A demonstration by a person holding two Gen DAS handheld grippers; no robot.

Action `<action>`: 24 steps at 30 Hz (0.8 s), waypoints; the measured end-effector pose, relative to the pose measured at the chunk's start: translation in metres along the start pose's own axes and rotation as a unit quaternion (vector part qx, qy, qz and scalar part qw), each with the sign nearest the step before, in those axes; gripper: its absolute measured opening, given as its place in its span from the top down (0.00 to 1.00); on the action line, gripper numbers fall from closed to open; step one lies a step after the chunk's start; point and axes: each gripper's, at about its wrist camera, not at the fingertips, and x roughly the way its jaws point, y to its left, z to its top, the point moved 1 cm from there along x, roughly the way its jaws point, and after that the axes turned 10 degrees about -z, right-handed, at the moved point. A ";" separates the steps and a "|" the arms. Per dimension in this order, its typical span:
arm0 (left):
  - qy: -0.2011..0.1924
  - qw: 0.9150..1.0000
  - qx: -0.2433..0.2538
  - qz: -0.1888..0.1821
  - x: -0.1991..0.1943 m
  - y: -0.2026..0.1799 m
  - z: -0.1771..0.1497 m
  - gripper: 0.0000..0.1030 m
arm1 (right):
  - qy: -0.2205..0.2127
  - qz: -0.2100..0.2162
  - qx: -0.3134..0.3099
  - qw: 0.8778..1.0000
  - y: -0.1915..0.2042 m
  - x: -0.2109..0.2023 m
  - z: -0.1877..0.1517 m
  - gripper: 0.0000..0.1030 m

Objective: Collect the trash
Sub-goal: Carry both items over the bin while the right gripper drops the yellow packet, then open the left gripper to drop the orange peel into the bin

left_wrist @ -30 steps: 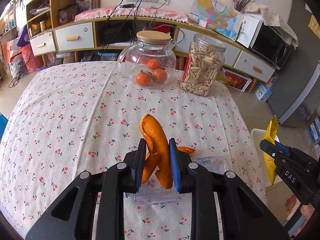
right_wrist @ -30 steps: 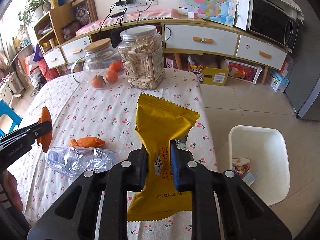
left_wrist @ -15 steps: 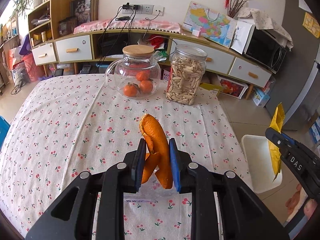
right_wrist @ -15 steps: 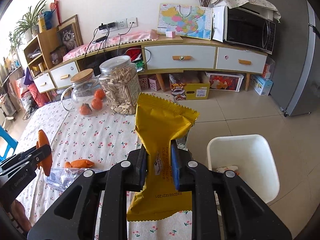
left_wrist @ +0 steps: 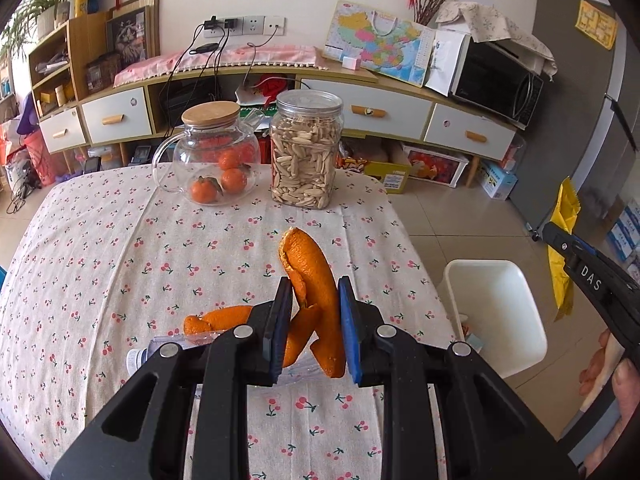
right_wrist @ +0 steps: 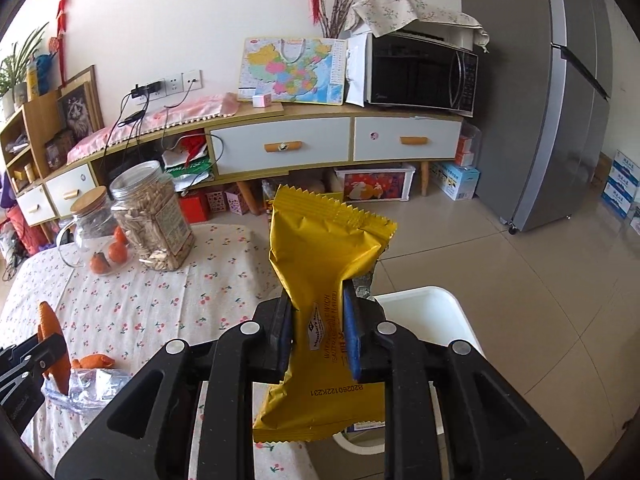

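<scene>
Orange peel (left_wrist: pixel 312 276) pinched upright in left gripper (left_wrist: pixel 312 334) above table (left_wrist: pixel 120 240), yellow wrapper (right_wrist: pixel 320 280) clamped mid-body in right gripper (right_wrist: pixel 318 330) near white bin (right_wrist: pixel 432 312); both probably light, limp, best gripped centrally.

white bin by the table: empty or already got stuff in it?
Not empty. The white bin has a few scraps at its bottom, near the table-side wall; most of its floor is bare.
</scene>
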 end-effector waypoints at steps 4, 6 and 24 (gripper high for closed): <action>0.003 1.000 0.014 -0.009 0.006 -0.019 0.000 0.77 | 0.005 -0.041 0.018 0.999 -0.025 0.016 0.003 0.78; 0.006 1.000 0.020 -0.014 0.010 -0.029 0.001 0.77 | 0.011 -0.066 0.025 0.997 -0.036 0.026 0.003 0.75; 0.017 0.992 0.085 -0.092 0.048 -0.157 0.025 0.77 | 0.011 -0.158 0.146 0.977 -0.132 0.026 0.014 0.11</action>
